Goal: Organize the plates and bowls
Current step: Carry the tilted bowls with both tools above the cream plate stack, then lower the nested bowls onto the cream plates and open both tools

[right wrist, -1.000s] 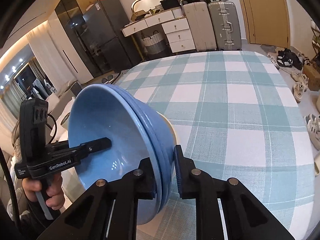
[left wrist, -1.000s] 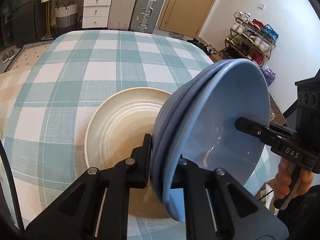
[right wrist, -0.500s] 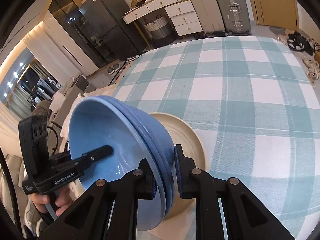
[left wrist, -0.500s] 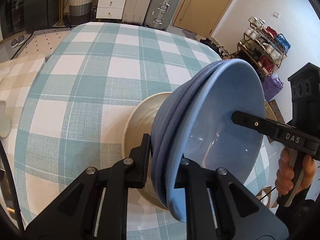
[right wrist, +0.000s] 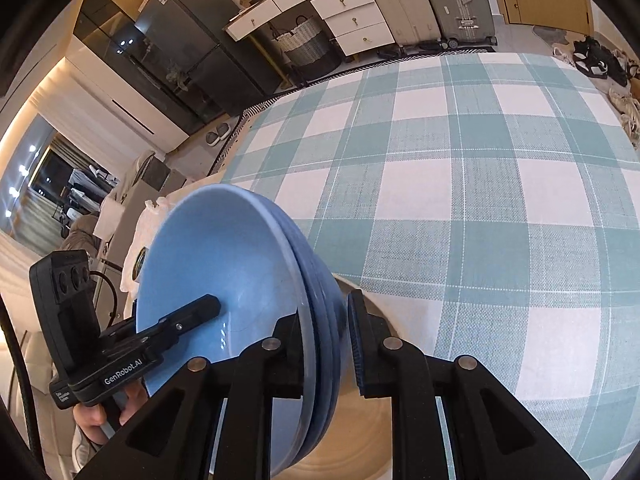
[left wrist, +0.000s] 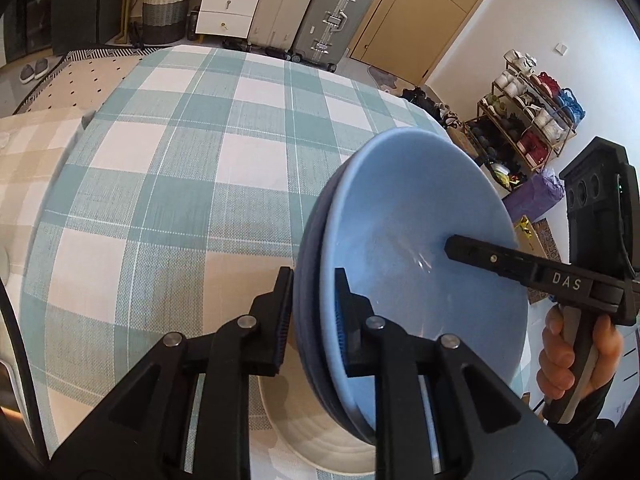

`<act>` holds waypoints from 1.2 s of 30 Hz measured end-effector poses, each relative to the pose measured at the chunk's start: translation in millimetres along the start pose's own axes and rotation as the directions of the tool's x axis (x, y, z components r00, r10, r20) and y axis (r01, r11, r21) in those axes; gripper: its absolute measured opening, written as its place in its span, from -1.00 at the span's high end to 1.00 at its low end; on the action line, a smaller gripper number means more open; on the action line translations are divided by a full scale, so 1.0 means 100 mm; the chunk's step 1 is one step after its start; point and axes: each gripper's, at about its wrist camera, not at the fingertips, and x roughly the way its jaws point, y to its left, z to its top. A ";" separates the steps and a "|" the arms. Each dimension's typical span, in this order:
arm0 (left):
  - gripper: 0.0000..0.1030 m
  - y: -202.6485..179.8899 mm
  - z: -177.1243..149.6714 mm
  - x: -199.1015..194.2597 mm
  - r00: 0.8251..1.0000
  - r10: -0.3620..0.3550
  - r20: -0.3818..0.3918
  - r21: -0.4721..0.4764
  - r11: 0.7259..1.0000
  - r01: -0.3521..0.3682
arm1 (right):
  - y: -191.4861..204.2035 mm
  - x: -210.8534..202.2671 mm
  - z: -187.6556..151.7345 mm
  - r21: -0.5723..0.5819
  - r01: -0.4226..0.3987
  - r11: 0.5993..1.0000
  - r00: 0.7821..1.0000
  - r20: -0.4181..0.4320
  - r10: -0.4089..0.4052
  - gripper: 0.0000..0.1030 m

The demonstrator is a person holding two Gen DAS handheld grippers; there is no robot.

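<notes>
A stack of nested blue bowls [left wrist: 412,240] [right wrist: 224,264] hangs in the air between both grippers. My left gripper [left wrist: 314,312] is shut on the stack's near rim. My right gripper [right wrist: 326,344] is shut on the opposite rim; it also shows in the left wrist view [left wrist: 520,268], reaching into the top bowl. The left gripper shows in the right wrist view [right wrist: 168,328] the same way. A cream ribbed plate [left wrist: 316,432] [right wrist: 384,440] lies on the checked tablecloth under the bowls, mostly hidden by them.
The teal and white checked tablecloth [left wrist: 192,184] [right wrist: 480,184] stretches away beyond the plate. Suitcases [left wrist: 324,12], drawers and a basket stand past the far table edge. A shoe rack [left wrist: 528,120] is off to the right.
Both grippers have lifted the blue bowls and carried them nearer the table's front edge. The cream plate now shows lower in both views and is more hidden.
</notes>
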 end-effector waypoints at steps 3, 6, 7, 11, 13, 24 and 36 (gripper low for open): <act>0.71 0.00 0.02 0.04 1.000 0.016 0.004 0.002 1.000 -0.016 | -0.03 0.02 -0.01 0.000 0.010 1.000 1.000 -0.004 -0.010 0.56; 0.70 0.01 0.05 0.13 1.000 0.007 -0.007 -0.006 1.000 -0.007 | -0.10 0.01 -0.02 0.017 0.020 1.000 1.000 -0.004 -0.020 0.40; 0.70 0.00 0.06 0.16 1.000 0.011 -0.010 -0.004 1.000 -0.011 | -0.11 0.01 -0.03 0.022 0.020 1.000 1.000 -0.006 -0.019 0.34; 0.69 -0.05 0.10 0.23 1.000 0.018 -0.016 0.008 1.000 -0.018 | -0.19 0.01 -0.05 0.040 0.033 0.999 0.999 -0.024 -0.032 0.21; 0.69 -0.07 0.11 0.22 1.000 0.026 -0.013 0.014 1.000 -0.025 | -0.22 0.00 -0.05 0.050 0.042 0.998 0.999 -0.021 -0.041 0.14; -0.29 -0.06 0.03 -0.14 0.991 0.087 0.106 0.061 0.994 -0.094 | -0.14 -0.18 -0.10 -0.017 0.050 0.999 0.998 0.030 -0.049 -0.23; -0.58 -0.13 -0.22 -0.59 0.957 0.129 0.259 0.160 0.972 -0.174 | 0.15 -0.41 -0.36 -0.183 0.075 0.980 0.988 0.150 -0.048 -0.75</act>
